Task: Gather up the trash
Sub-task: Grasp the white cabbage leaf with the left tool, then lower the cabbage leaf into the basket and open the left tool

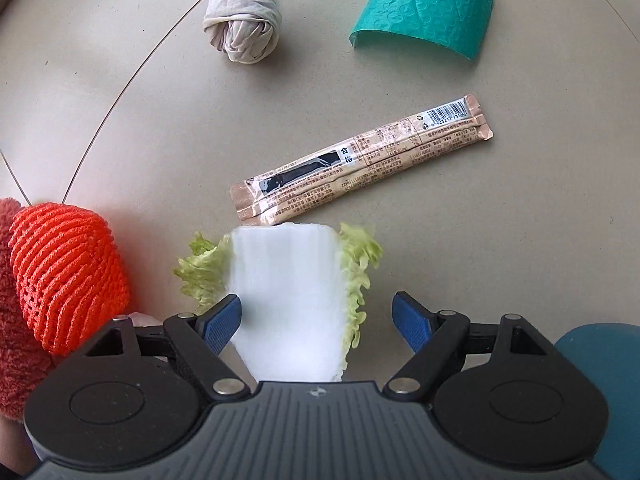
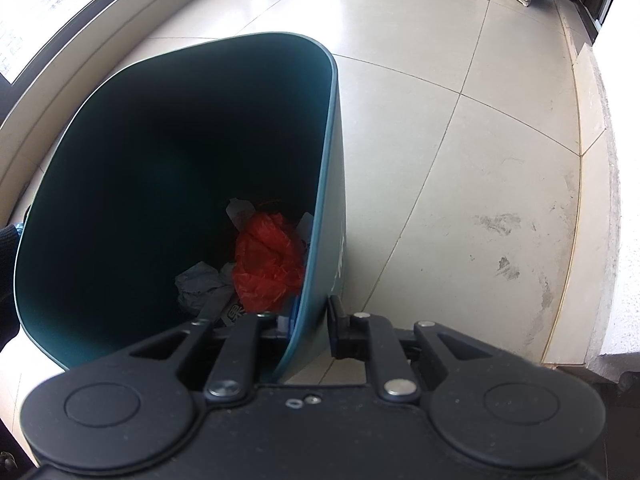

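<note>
Left view, looking straight down at a beige floor (image 1: pixel 500 260). Far left: an orange foam net (image 1: pixel 68 272) against a reddish fuzzy cloth (image 1: pixel 16 340). Centre: a cabbage leaf (image 1: pixel 288 304), white stalk with frilly green edges, lies between the wide-open fingers of the left gripper (image 1: pixel 316 320); the left blue pad (image 1: pixel 222 322) sits at the leaf's edge, the right pad stands clear of it, nothing gripped. Just above the leaf, a tan wrapper (image 1: pixel 360 160) lies slantwise. Beyond it, a knotted grey rag (image 1: pixel 242 28), then a teal bubble mailer (image 1: pixel 428 12) to the right. Right view: a dark teal bin (image 2: pixel 120 280) stands on floor tiles (image 2: pixel 480 160), with a red bag (image 2: pixel 268 264) and crumpled paper (image 2: pixel 200 288) at the bottom. The right gripper (image 2: pixel 312 324) is nearly closed, its fingers pinching the bin's near wall, one inside, one outside.
</note>
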### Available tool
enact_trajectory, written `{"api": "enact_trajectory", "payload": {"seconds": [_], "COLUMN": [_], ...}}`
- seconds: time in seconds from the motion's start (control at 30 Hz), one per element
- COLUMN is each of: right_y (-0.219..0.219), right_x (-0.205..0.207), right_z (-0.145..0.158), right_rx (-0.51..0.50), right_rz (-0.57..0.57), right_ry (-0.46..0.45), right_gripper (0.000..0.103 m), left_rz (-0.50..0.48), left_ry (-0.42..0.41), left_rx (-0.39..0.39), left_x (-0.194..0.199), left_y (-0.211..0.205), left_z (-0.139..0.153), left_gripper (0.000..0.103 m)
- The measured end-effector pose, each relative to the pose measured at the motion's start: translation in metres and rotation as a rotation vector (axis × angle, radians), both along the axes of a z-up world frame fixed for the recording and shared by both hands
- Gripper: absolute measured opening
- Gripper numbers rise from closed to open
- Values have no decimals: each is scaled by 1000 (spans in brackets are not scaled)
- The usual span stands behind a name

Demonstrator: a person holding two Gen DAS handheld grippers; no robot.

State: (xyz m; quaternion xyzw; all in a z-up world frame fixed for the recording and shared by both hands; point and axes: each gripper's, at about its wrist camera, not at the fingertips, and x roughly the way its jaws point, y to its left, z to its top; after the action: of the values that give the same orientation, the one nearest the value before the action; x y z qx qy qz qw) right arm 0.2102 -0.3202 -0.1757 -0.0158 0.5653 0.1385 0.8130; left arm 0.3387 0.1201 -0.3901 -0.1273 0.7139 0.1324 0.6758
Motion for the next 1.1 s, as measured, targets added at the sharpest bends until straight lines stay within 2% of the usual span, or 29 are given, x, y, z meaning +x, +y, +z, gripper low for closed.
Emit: {"api": "enact_trajectory", "payload": {"seconds": [0.1, 0.17, 0.3, 0.37, 0.47, 0.5, 0.53, 0.7, 0.83, 1.1], "right_y": [-2, -3, -3, -3, -3, -2, -2, 0, 0, -1], "right_x": [1, 1, 0, 0, -1, -1, -1, -2, -3, -6], "right_z": [1, 1, 1, 2, 2, 1, 1, 0, 0, 1], "right_rx": [4, 10, 8, 7, 4, 4, 4, -1, -2, -2], "right_rz": [4, -4, -5, -7, -8, -9, -8, -10, -13, -24], "right_ry": [3, 6, 2, 0, -2, -2, -2, -8, -13, -22], "right_gripper": [14, 14, 14, 14, 14, 14, 14, 13, 13, 12], "left_rz": [9, 26, -18, -3, 1, -9, -26, -16, 1, -23], "left_ry": [-10, -46, -60, -67, -86, -90, -97, -120, -142, -242], "left_rx": [-12, -28, 29, 3, -32, -29, -9, -17, -28, -53], "left_x": [-2, -9, -19, -23, -32, -34, -33, -45, -50, -58], "left_y": [2, 6, 4, 8, 11, 9, 5, 6, 5, -14], "left_z": [1, 4, 10, 13, 24, 29, 36, 59, 86, 171], "left_gripper": [83, 82, 53, 48, 27, 17, 13, 6, 5, 5]}}
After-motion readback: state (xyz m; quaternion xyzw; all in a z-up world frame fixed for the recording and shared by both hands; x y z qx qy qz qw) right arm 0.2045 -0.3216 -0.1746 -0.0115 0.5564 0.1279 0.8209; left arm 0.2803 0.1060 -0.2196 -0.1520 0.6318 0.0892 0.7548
